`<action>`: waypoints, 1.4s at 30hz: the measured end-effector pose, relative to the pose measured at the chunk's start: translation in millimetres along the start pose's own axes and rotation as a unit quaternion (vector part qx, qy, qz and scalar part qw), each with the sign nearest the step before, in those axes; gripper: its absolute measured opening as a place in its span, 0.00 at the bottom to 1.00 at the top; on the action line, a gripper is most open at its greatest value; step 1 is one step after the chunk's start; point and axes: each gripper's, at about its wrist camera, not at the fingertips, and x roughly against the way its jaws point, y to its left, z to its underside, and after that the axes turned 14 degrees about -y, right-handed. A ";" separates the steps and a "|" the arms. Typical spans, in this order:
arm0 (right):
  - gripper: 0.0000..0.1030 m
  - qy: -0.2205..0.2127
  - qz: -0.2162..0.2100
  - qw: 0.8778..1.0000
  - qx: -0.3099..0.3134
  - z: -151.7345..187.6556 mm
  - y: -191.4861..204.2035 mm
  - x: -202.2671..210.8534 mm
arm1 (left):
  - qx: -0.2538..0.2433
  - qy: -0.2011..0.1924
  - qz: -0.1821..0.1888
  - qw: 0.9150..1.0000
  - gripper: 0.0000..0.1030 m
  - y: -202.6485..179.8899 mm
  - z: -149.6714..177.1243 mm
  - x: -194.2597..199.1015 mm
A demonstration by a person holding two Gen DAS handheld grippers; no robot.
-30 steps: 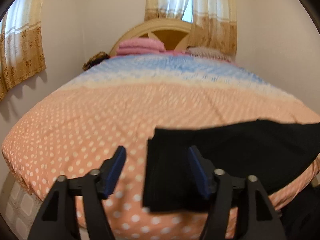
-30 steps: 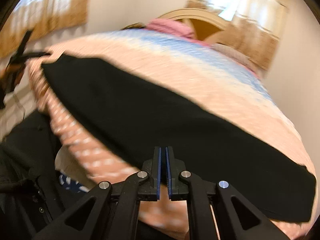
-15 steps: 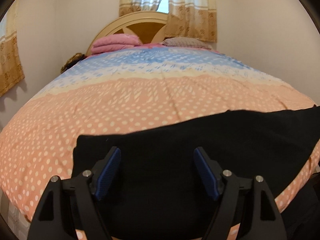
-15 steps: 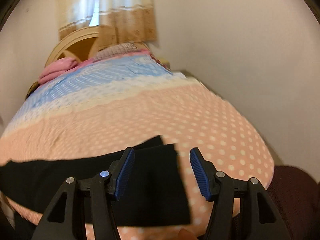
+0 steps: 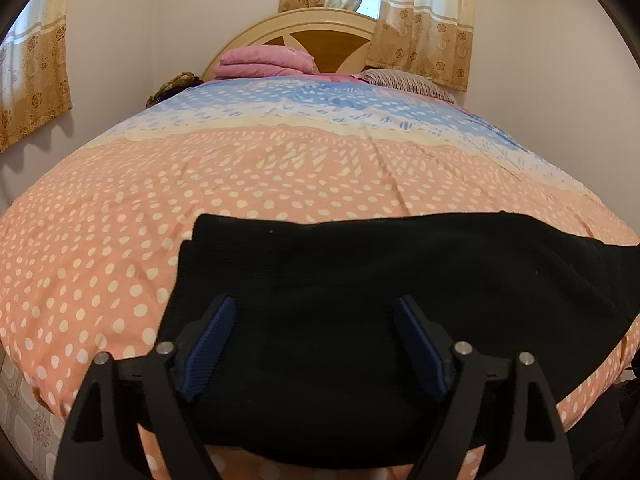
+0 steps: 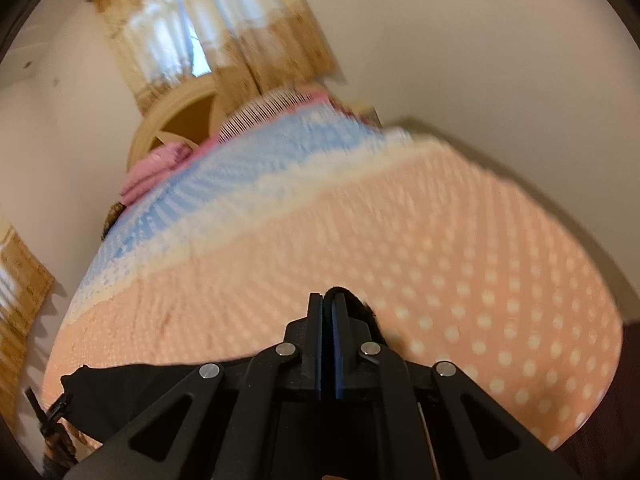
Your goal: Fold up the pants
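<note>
Lying where: black pants (image 5: 400,300) spread flat across the near edge of the bed (image 5: 280,168), filling the lower half of the left wrist frame, running off to the right.
Pants detail: left end shows two stacked layers w/ stepped edges, upper left of the dark cloth – cloth looks ribbed/knit.
Left tool (image 5: 316,344): blue-padded fingers (image 5: 210,338) wide apart, hovering over the pants at lower centre of frame; nothing between them – whether the tips touch the cloth, can't tell.
Right tool (image 6: 329,332): fingers pressed together w/ a thin fold of black cloth clamped between the blue pads, a bit of fabric poking past the tips at lower centre of the right wrist frame.
Pants in right view (image 6: 132,392): dark strip trailing off to lower left along the bed edge; the part under the tool body is hidden.
Bed cover: peach w/ white dots near the cams, cream band mid, blue-and-white toward the head end.
Head end: cream-and-wood headboard (image 5: 316,40) at upper centre; folded pink blanket (image 5: 264,62) stacked in front of it; striped pillow (image 5: 404,82) just right of the blanket.
Windows: patterned curtains (image 5: 420,20) above the headboard, another curtain at the upper left edge.
Right view quality: motion-blurred, esp. the upper half – fine detail there not readable.
</note>
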 end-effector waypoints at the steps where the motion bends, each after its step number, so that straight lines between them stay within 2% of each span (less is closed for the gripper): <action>1: 0.03 -0.008 0.001 1.000 0.005 -2.1 1.2 1.8 | 0.001 0.000 0.000 1.000 0.83 0.3 -0.2 -1.0; 4: 0.03 -0.003 0.031 0.999 0.011 3.0 -6.5 -9.0 | 0.003 -0.005 0.001 1.000 0.84 0.7 1.1 0.4; 6: 0.04 0.022 0.062 0.998 0.015 12.7 -20.0 -25.4 | 0.001 -0.008 0.002 1.000 0.84 0.9 2.1 0.7; 8: 0.06 0.059 0.076 0.995 -0.005 23.4 -37.4 -41.0 | -0.001 -0.010 0.002 1.000 0.84 1.1 3.3 1.3; 9: 0.20 0.062 0.084 0.995 -0.009 25.5 -43.5 -42.3 | -0.001 -0.010 0.002 1.000 0.84 1.0 3.6 1.6; 10: 0.43 0.054 0.090 0.994 -0.010 25.2 -46.5 -38.9 | -0.002 -0.010 0.002 1.000 0.84 0.8 3.6 1.8; 11: 0.51 0.045 0.089 0.995 -0.015 25.0 -50.3 -31.5 | -0.004 -0.011 0.002 1.000 0.84 0.7 4.0 2.1; 12: 0.52 0.040 0.079 0.996 -0.028 24.5 -53.9 -22.2 | -0.005 -0.011 0.002 1.000 0.84 0.4 4.3 2.1; 15: 0.52 0.024 0.081 0.996 -0.040 28.1 -59.2 5.8 | -0.009 -0.014 0.000 1.000 0.84 -0.9 5.5 2.5; 20: 0.50 0.017 0.075 0.997 -0.024 45.5 -50.0 41.7 | -0.020 -0.018 -0.014 1.000 0.84 0.1 7.9 2.2; 22: 0.23 0.021 0.073 0.997 -0.015 54.8 -43.3 45.9 | -0.022 -0.019 -0.019 0.999 0.84 2.6 8.2 1.9; 23: 0.19 0.028 0.071 0.997 -0.011 58.5 -42.0 44.7 | -0.023 -0.019 -0.023 0.999 0.84 3.7 8.5 1.6; 26: 0.18 0.039 0.081 0.996 -0.008 65.9 -47.0 35.2 | -0.014 -0.022 -0.020 0.999 0.84 11.0 8.3 1.0; 27: 0.11 0.040 0.083 0.996 -0.012 67.8 -48.5 34.7 | -0.012 -0.022 -0.020 0.999 0.84 12.0 8.2 0.8; 30: 0.04 0.028 0.084 0.996 -0.008 65.5 -43.6 42.9 | -0.015 -0.023 -0.019 0.999 0.84 14.5 7.9 -0.5; 34: 0.04 0.006 0.090 0.996 0.003 62.2 -36.8 59.5 | -0.032 -0.026 -0.022 0.999 0.85 15.1 9.1 -1.7; 38: 0.04 0.041 0.105 0.994 0.014 72.7 -45.5 42.1 | -0.037 -0.034 -0.021 0.998 0.87 14.2 9.9 -3.2; 39: 0.06 0.029 0.103 0.994 0.015 72.7 -46.0 43.6 | -0.042 -0.034 -0.022 0.998 0.87 12.5 9.2 -1.9; 41: 0.11 0.028 0.111 0.993 0.024 70.2 -40.6 48.4 | -0.044 -0.034 -0.028 0.998 0.87 11.0 4.9 6.6; 42: 0.20 0.023 0.114 0.993 0.032 69.1 -34.9 52.2 | -0.043 -0.043 -0.031 0.998 0.87 13.5 0.9 15.0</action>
